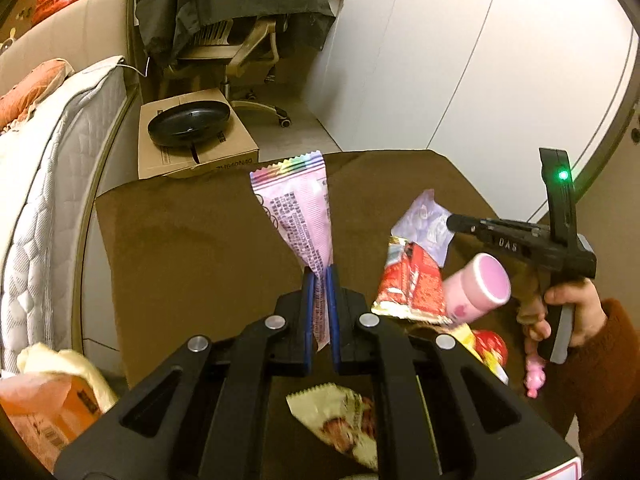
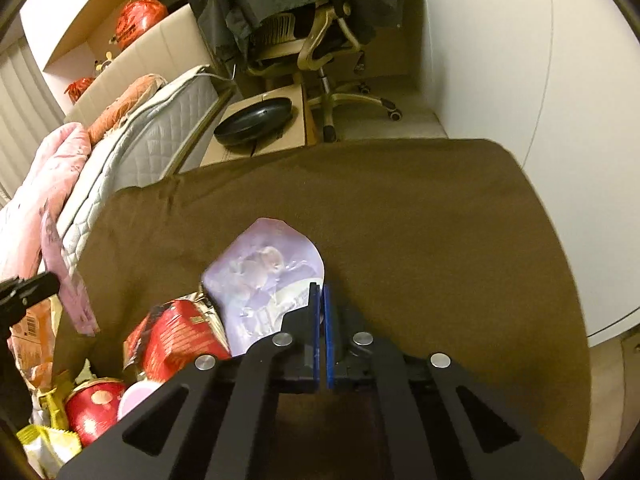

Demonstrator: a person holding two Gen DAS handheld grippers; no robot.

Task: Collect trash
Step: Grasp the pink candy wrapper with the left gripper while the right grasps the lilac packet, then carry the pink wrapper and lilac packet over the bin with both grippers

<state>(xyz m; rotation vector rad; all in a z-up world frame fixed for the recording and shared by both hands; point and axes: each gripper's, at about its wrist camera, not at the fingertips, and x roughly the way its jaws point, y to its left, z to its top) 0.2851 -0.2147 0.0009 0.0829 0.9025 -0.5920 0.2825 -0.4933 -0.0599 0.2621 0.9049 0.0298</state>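
Note:
My left gripper (image 1: pixel 320 276) is shut on a pink printed wrapper (image 1: pixel 298 212) and holds it upright above the brown tabletop (image 1: pixel 192 240). My right gripper (image 2: pixel 321 292) is shut on the edge of a lilac wrapper (image 2: pixel 260 276) lying on the brown tabletop (image 2: pixel 420 220); that gripper also shows in the left wrist view (image 1: pixel 454 222) beside the lilac wrapper (image 1: pixel 424 224). A red snack packet (image 1: pixel 412 284) (image 2: pixel 176 336), a pink-lidded cup (image 1: pixel 480 288), a red spotted item (image 2: pixel 96 404) and yellow wrappers (image 2: pixel 48 440) lie in a pile.
A cream wrapper (image 1: pixel 340 416) lies under my left gripper. A cardboard box (image 1: pixel 192 148) with a black pan (image 1: pixel 188 122) stands beyond the table, by a mattress (image 1: pixel 52 184) and an office chair (image 2: pixel 320 48). An orange bag (image 1: pixel 44 408) sits at the left.

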